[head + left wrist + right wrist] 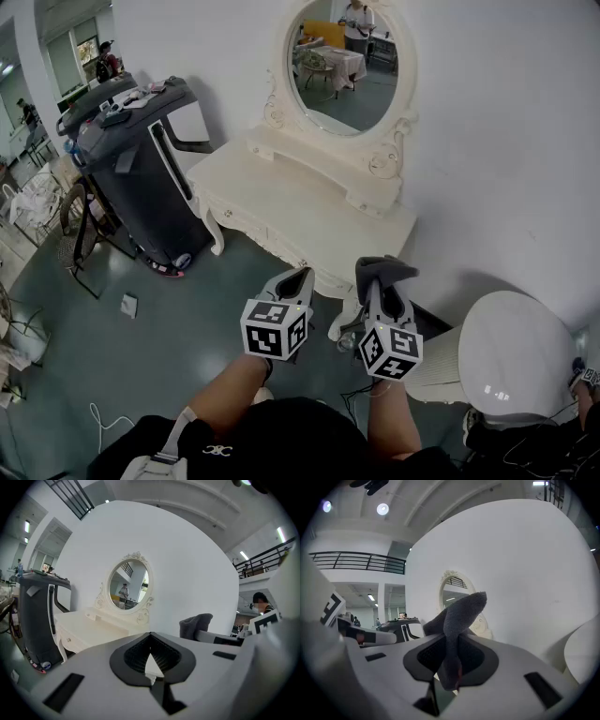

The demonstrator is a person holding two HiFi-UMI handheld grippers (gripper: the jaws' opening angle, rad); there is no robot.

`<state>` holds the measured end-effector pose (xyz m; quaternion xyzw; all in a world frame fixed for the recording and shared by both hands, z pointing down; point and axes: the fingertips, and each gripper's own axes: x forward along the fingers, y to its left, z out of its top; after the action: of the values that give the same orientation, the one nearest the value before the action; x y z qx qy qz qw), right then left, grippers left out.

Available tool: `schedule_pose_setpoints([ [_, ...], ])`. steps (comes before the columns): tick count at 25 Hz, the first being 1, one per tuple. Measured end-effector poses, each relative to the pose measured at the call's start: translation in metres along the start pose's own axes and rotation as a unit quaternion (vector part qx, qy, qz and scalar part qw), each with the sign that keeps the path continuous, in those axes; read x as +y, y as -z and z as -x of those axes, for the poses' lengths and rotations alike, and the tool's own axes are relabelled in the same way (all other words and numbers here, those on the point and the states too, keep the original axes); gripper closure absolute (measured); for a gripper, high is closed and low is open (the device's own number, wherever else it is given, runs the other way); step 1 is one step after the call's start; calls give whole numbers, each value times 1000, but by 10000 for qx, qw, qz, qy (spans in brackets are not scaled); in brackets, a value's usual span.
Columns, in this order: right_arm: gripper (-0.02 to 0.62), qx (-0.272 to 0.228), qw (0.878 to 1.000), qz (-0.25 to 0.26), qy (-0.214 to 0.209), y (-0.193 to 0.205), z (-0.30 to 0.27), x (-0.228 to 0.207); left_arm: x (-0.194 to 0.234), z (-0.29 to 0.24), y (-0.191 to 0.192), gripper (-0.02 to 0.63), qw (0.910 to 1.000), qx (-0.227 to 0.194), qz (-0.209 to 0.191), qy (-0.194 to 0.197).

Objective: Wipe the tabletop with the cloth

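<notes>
Right claw: the right claw (451, 644) pinches a grey cloth (459, 616), pads pressed onto the fabric; one fold stands up above the jaws and a tail hangs below them.
Left claw: the left claw (150, 637) is pressed together at the tips with nothing between them, held side by side with the right one.
Cloth: aloft in the right claw, not touching the tabletop (291, 202), short of its front edge near the right-hand corner.
Edges: the cream tabletop's curved front edge runs just ahead of both claws; at the back a raised shelf (328, 169) closes it off beneath an oval mirror (342, 61).
Open room: the flat top offers an unbroken run from end to end. A black machine (141, 164) stands near its left end, a white domed object (516, 361) near its right, and a wall (497, 141) runs behind.
Surface: smooth, pale cream, on carved legs.
Room: a dark, glossy floor (178, 319) and white walls; the gripper views show a tall hall with ceiling lights and a railed balcony.
</notes>
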<state>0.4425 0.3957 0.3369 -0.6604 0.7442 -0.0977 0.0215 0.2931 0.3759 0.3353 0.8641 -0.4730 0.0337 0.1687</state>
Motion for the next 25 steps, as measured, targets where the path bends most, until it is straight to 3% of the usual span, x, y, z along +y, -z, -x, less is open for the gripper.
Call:
schedule_pose_setpoints([
  [6,524,175,9998,39,23,10,5,-1,-8,-2,7,598,9999,95,-5,119],
  [12,522,15,9998,-217,-26,6,9,-1,-14,-3,17,598,9991,280,-192,235],
  [25,520,118,9999,-22,59,13,3,44,22,14,18,598,9986,307,-121,418],
])
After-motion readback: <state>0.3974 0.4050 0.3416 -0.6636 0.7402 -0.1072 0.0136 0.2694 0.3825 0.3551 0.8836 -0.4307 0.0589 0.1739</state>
